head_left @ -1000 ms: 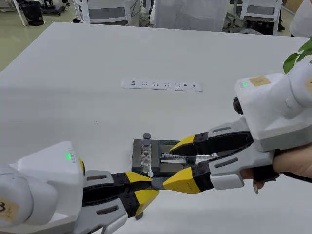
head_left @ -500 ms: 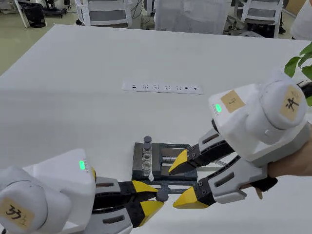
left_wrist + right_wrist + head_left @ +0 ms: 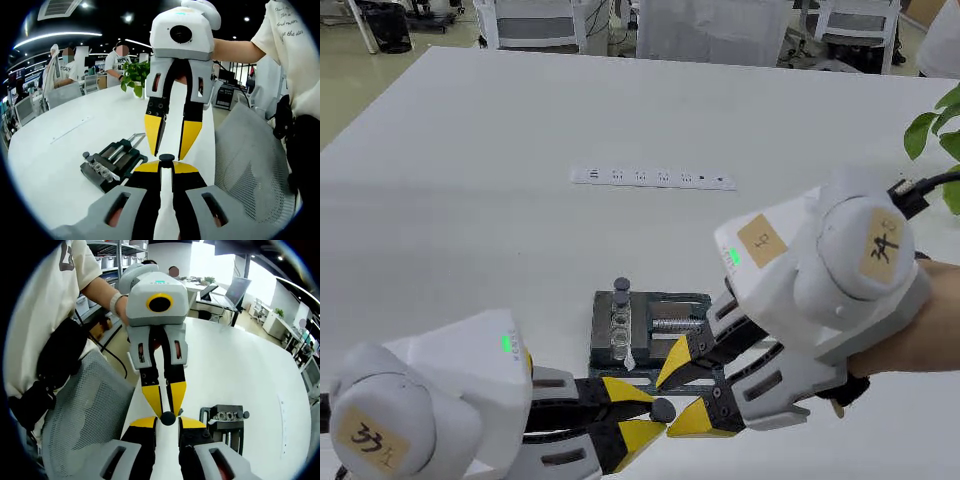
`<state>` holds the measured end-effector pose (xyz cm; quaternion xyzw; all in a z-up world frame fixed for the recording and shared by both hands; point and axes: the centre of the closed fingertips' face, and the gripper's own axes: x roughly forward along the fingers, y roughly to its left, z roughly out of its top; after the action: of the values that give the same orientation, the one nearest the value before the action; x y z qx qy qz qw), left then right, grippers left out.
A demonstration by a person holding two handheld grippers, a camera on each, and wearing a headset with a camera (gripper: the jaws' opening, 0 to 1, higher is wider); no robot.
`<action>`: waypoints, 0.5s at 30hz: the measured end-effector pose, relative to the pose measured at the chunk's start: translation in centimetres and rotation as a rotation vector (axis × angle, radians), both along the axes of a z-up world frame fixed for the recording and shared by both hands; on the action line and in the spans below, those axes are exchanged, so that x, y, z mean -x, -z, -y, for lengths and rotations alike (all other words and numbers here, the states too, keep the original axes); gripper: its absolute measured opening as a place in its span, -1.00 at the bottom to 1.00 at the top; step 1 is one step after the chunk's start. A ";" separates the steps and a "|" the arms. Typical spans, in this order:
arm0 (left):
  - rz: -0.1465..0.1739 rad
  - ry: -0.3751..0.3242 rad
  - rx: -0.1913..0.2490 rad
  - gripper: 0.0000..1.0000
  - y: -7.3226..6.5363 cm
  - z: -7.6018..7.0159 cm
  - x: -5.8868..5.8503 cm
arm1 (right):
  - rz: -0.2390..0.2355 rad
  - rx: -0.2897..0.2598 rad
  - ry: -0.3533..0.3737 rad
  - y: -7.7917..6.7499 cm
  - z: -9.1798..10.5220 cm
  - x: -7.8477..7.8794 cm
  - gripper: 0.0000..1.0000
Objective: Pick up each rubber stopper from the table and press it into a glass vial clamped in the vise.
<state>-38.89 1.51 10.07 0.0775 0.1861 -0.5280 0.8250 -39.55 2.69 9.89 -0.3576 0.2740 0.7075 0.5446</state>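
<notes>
Swung back across the white table (image 3: 520, 150) since a second ago, my right tool (image 3: 665, 407) has come off the vise and now meets my left tool (image 3: 658, 412) tip to tip, nearer to me. The right tool's jaws stand well open and grip nothing, one yellow tip on each side of the left tool's tip. The left tool's jaws are closed down on the rubber stopper (image 3: 166, 158), pinched at their very ends. The dark vise (image 3: 603, 330) sits on the table just beyond both tools' tips. A short row of glass vials (image 3: 620, 328) stands clamped upright in it, and the farthest vial (image 3: 621, 290) from the tools is topped dark. The held stopper hangs above the table, between the right tool's open tips.
</notes>
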 end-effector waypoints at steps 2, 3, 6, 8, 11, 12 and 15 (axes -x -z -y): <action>0.000 0.002 -0.001 -0.93 0.0 0.0 0.1 | -0.006 0.005 -0.006 0.0 0.0 0.1 -0.81; -0.001 0.004 -0.001 -0.93 0.0 0.1 0.1 | -0.005 0.006 -0.008 0.0 0.0 0.1 -0.84; -0.001 0.005 -0.001 -0.93 0.0 0.1 0.2 | -0.002 0.010 -0.015 0.0 0.0 0.1 -0.85; -0.001 0.007 -0.003 -0.93 0.1 0.1 0.2 | 0.001 0.013 -0.022 0.0 0.0 0.2 -0.85; -0.001 0.016 -0.005 -0.93 0.1 0.2 0.4 | -0.001 0.020 -0.040 0.1 0.0 0.3 -0.84; -0.001 0.017 -0.006 -0.93 0.1 0.2 0.4 | -0.001 0.022 -0.043 0.2 0.0 0.4 -0.84; -0.001 0.017 -0.007 -0.93 0.1 0.2 0.5 | 0.001 0.027 -0.053 0.2 0.0 0.5 -0.84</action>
<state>-39.38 1.27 9.97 0.0816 0.1878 -0.5345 0.8200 -40.01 2.71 9.67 -0.3724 0.2738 0.7175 0.5210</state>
